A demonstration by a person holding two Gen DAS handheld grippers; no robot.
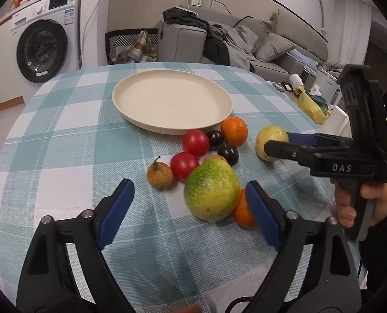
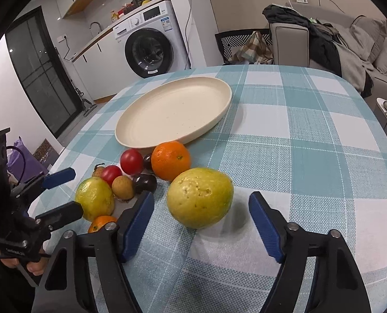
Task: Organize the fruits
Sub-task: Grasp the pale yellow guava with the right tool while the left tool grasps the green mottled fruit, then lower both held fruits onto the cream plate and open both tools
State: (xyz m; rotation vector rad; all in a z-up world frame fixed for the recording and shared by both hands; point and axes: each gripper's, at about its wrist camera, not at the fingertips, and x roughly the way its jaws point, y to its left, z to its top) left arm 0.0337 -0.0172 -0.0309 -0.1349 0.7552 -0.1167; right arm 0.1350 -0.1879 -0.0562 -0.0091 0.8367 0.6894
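Left gripper (image 1: 190, 203): jaws released, one each side of a green-yellow guava (image 1: 212, 191), pads not pressing.
Right gripper (image 2: 201, 210): jaws released, a yellow guava (image 2: 200, 197) between them, untouched.
Guavas: two.
Oranges: two; one (image 1: 234, 131) beyond the jaws, one (image 1: 243, 212) by the left gripper's right jaw.
Tomatoes: two (image 1: 196, 143), beyond the left jaws.
Dark fruits: two (image 1: 228, 155).
Brown fruits: two (image 2: 123, 187).
Plate (image 1: 130, 109): one, bare, farther out on the desk (image 1: 63, 135).

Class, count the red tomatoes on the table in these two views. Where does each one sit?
2. One tomato lies just below the plate, beside a dark fruit; the other tomato sits nearer, next to a brown fruit.
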